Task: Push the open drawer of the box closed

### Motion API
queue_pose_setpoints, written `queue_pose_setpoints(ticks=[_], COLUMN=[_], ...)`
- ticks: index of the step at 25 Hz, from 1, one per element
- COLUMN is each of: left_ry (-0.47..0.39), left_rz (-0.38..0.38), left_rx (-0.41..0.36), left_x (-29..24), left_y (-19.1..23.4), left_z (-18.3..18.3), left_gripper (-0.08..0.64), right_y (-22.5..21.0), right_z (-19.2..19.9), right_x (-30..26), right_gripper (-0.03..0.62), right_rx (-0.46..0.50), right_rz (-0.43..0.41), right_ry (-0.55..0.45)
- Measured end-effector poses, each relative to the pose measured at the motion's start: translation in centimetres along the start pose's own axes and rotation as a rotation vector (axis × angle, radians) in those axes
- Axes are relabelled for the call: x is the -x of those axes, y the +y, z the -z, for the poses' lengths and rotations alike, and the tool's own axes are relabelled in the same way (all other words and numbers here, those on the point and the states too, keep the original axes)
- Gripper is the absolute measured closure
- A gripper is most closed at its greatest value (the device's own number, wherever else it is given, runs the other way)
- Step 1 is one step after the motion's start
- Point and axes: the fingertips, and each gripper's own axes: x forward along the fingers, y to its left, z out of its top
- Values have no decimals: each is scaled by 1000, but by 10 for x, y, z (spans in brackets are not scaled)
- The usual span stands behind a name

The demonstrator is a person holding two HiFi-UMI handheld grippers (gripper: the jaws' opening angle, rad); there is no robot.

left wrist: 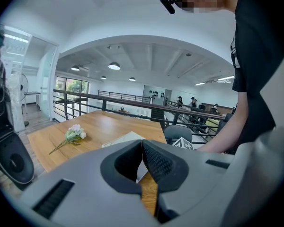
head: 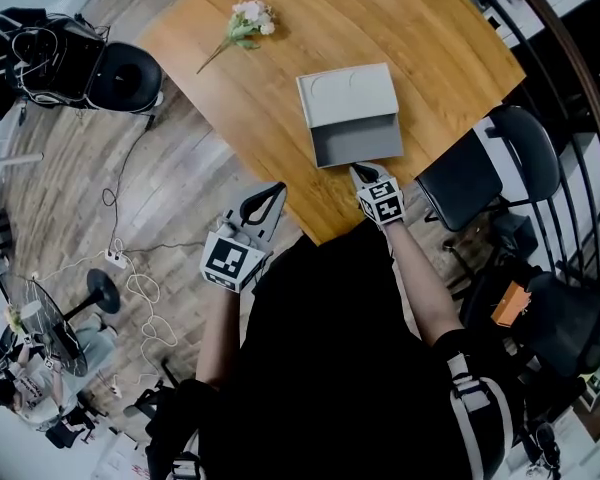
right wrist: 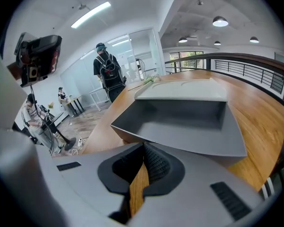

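Note:
A grey box lies on the round wooden table, its empty drawer pulled out toward me. In the right gripper view the drawer fills the middle, its front wall just beyond the jaws. My right gripper is shut and empty, its tip at the drawer's front edge. My left gripper is shut and empty too, held over the table's near edge, left of the drawer. The left gripper view shows the box past its closed jaws.
A small bunch of white flowers lies on the table's far left part. A black chair stands to the right of the table. Cables and a power strip lie on the wooden floor to the left.

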Motion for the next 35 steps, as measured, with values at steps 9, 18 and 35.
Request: queue_pose_setpoints(ticks=[9, 18, 35], left_ry=[7, 7, 4], left_rz=[-14, -19, -22], left_rx=[0, 6, 8], left_x=[-2, 7, 5], left_y=[-7, -4, -1], left_z=[4, 5, 5], left_gripper=[537, 537, 537], right_y=[-7, -1, -10], right_z=[7, 1, -12], right_x=[-2, -3, -10], right_gripper=[577, 577, 577], right_rx=[-134, -177, -216], right_rz=[2, 7, 9], right_ry=[-26, -38, -64])
